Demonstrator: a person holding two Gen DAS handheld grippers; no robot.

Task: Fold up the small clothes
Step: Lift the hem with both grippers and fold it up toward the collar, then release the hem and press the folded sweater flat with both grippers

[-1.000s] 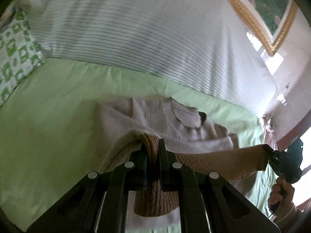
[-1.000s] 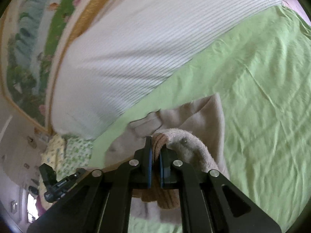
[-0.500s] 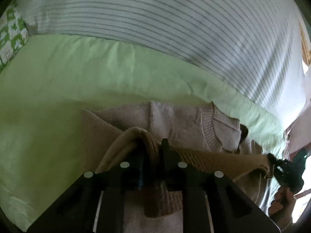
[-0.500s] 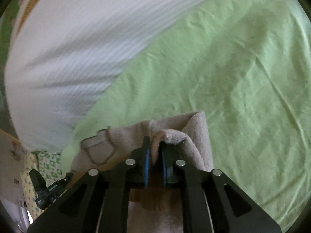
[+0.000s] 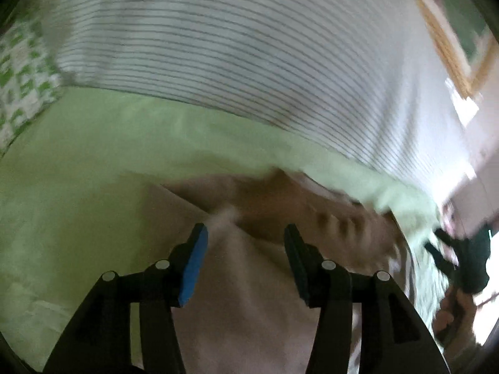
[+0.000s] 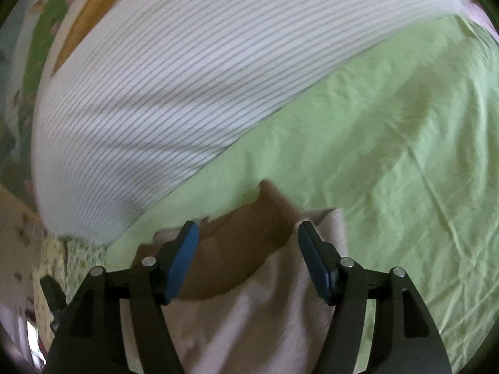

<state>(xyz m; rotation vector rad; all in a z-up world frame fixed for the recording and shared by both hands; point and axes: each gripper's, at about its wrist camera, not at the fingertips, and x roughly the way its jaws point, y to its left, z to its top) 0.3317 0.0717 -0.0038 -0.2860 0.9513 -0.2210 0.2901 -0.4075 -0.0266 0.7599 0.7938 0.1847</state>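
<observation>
Left gripper [image 5: 246,233]: fingers just opened approx halfway, nothing pinched, sweater [image 5: 249,296] below and between them on the green bed sheet [image 5: 78,187]. Right gripper [image 6: 246,233]: also just sprung apart, wide, empty; brown folded-over hem [image 6: 246,249] lying loose across the paler knit. Risks, as judged: released fold could spring back or land crooked w/ no hold on it; fingertips could snag the knit on pull-back and drag the layer off. View blurred, edge alignment unclear.
</observation>
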